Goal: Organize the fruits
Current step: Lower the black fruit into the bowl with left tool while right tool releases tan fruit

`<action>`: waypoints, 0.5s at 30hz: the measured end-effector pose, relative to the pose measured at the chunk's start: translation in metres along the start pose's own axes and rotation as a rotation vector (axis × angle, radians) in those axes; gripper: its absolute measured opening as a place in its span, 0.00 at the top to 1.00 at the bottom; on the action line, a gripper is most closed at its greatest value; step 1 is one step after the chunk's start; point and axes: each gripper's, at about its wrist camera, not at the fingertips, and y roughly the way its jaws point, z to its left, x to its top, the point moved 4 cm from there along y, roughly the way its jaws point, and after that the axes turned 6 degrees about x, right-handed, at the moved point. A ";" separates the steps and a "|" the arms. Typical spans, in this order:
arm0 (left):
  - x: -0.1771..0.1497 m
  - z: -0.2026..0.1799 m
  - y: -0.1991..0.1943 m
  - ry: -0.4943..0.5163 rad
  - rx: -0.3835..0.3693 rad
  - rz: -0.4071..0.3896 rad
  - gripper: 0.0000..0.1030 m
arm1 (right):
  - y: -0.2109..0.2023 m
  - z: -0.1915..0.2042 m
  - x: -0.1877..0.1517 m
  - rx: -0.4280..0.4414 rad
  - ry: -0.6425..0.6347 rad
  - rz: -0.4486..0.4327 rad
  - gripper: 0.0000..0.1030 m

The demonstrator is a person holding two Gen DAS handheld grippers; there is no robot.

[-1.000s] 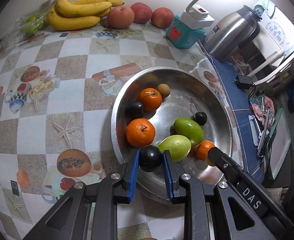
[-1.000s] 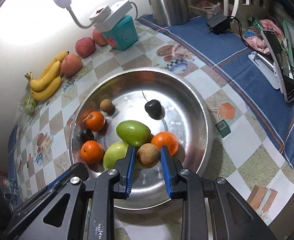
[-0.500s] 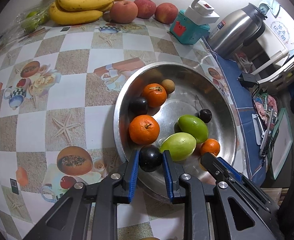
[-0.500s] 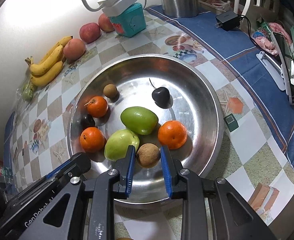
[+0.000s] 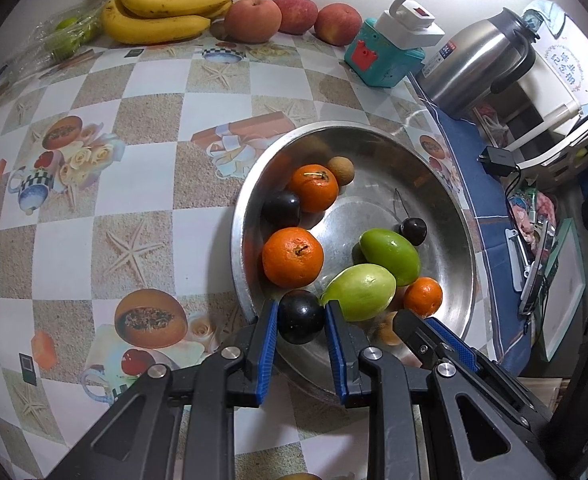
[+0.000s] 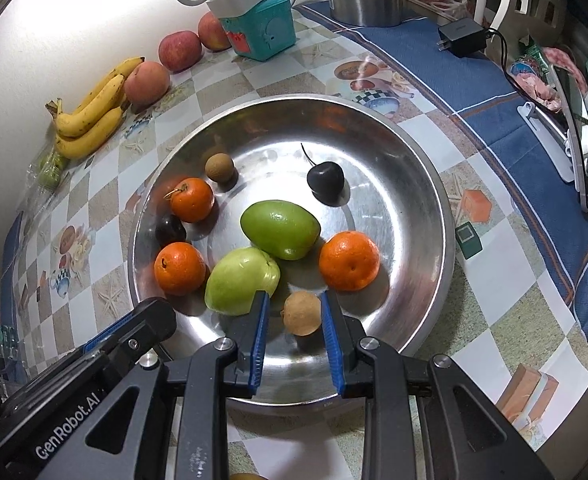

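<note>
A: What's the setting?

B: A worktop (image 5: 142, 168) under a checkered cloth printed with starfish and teacups, against a white wall. Along the upper left of the left wrist view lie bananas (image 5: 166, 12) and three peaches (image 5: 254, 20); a teal box (image 5: 382, 60) and a steel kettle (image 5: 478, 64) stand at upper right.

A: And the fruit being sorted?

B: It sits in a wide steel bowl (image 6: 426, 200), centre of the right wrist view. Inside are two green mangoes (image 6: 280, 228) touching each other, three oranges (image 6: 348, 260), a dark cherry (image 6: 325, 182) with its stem up, a dark plum (image 6: 170, 229) by the left wall, and a brown longan (image 6: 219, 167) toward the upper left.

A: The left claw?

B: The left claw (image 5: 301, 316) is clamped on a black plum (image 5: 300, 316), both blue pads against its sides, at the bowl's near rim in the lower middle of its frame.

A: The right one?

B: The right claw (image 6: 295, 308) stands apart around a second brown longan (image 6: 302, 313). There is a clear gap on the left pad's side; the right pad is close or just touching, I cannot tell. The fruit rests on the bowl floor, below the mangoes.
</note>
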 end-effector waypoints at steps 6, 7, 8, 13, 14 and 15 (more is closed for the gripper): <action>0.000 0.001 -0.001 -0.004 -0.003 0.001 0.73 | -0.001 0.001 0.001 0.002 -0.003 -0.005 0.73; 0.000 0.001 -0.001 -0.005 -0.002 0.003 0.73 | -0.002 0.002 0.001 0.003 -0.003 -0.007 0.73; 0.000 0.001 -0.001 -0.007 -0.002 0.004 0.73 | -0.002 0.002 0.001 0.004 -0.003 -0.008 0.73; 0.000 0.004 -0.002 -0.018 -0.002 0.009 0.72 | -0.004 0.002 0.002 0.008 -0.003 -0.017 0.73; 0.000 0.004 -0.002 -0.021 -0.004 0.009 0.70 | -0.005 0.002 0.002 0.008 -0.003 -0.018 0.73; 0.000 0.005 -0.002 -0.024 -0.006 0.009 0.67 | -0.005 0.002 0.002 0.008 -0.003 -0.018 0.73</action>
